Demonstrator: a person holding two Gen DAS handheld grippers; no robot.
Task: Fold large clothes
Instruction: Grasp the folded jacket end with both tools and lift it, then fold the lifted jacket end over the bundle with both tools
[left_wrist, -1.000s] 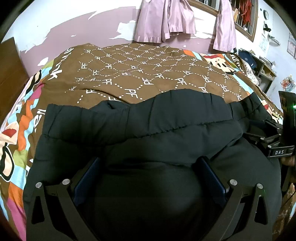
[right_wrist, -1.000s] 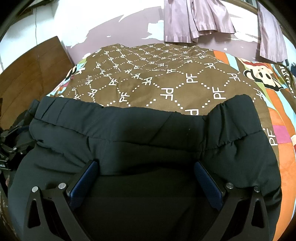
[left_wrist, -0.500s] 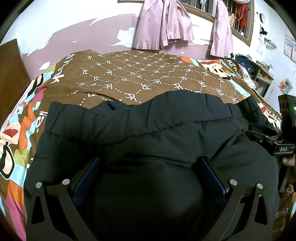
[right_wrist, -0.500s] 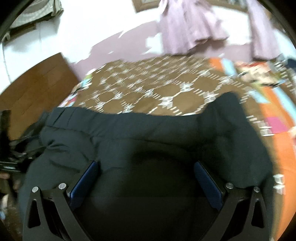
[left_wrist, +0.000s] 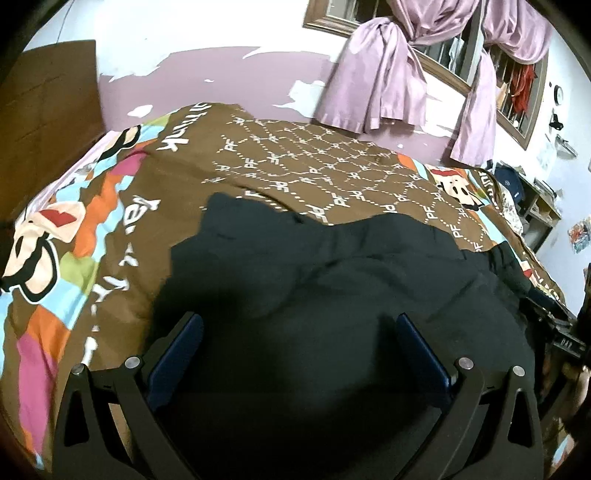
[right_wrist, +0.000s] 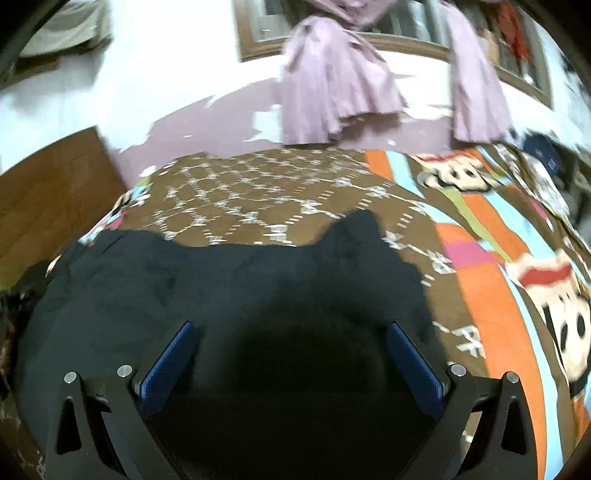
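Observation:
A large black padded garment (left_wrist: 332, 295) lies on the brown patterned bedspread (left_wrist: 295, 162), its far hem bunched and uneven. In the left wrist view my left gripper (left_wrist: 297, 321) is open, its blue pads (left_wrist: 177, 354) spread wide over the garment's near part. My right gripper (right_wrist: 291, 328) is also open above the same garment (right_wrist: 240, 280), with nothing pinched between its pads (right_wrist: 413, 362). The right gripper's body shows at the right edge of the left wrist view (left_wrist: 565, 339). The right wrist view is motion-blurred.
The bedspread has bright cartoon borders (right_wrist: 517, 280) on both sides. Purple curtains (left_wrist: 373, 85) hang at a barred window on the far wall. A wooden panel (left_wrist: 48, 110) stands at the left, and a cluttered shelf (left_wrist: 532, 195) at the right.
Both views have tilted up and drawn back, showing more wall and curtains. The garment's far hem looks more bunched and sits lower in view. Both grippers stay open.

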